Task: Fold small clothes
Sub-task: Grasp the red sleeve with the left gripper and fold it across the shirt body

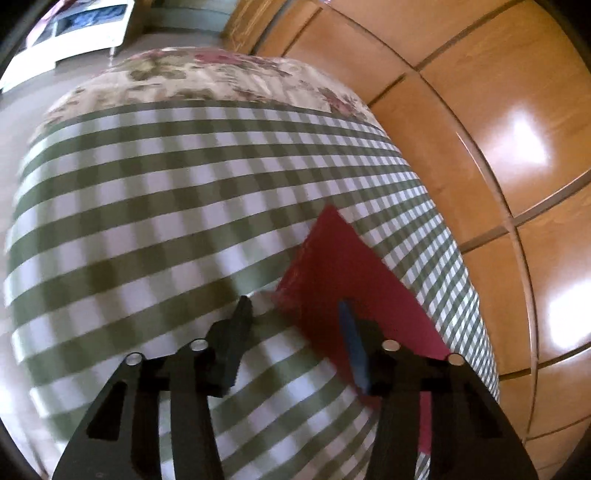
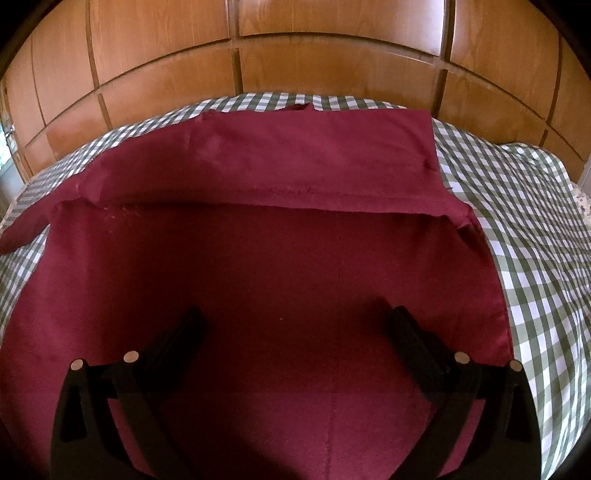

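A dark red cloth (image 2: 280, 258) lies flat on the green and white checked tablecloth (image 2: 535, 236). Its far part is folded back over itself into a band (image 2: 295, 162). My right gripper (image 2: 295, 321) is open and empty, just above the near part of the cloth. In the left wrist view a corner of the red cloth (image 1: 340, 273) lies at the right. My left gripper (image 1: 295, 310) is open and empty above the cloth's left edge, its right finger over the cloth, its left finger over the checked tablecloth (image 1: 147, 206).
A wooden panelled wall (image 2: 295, 62) stands right behind the table's far edge. In the left wrist view a floral cloth (image 1: 221, 77) covers the far end of the table, with a white cabinet (image 1: 74, 29) beyond it.
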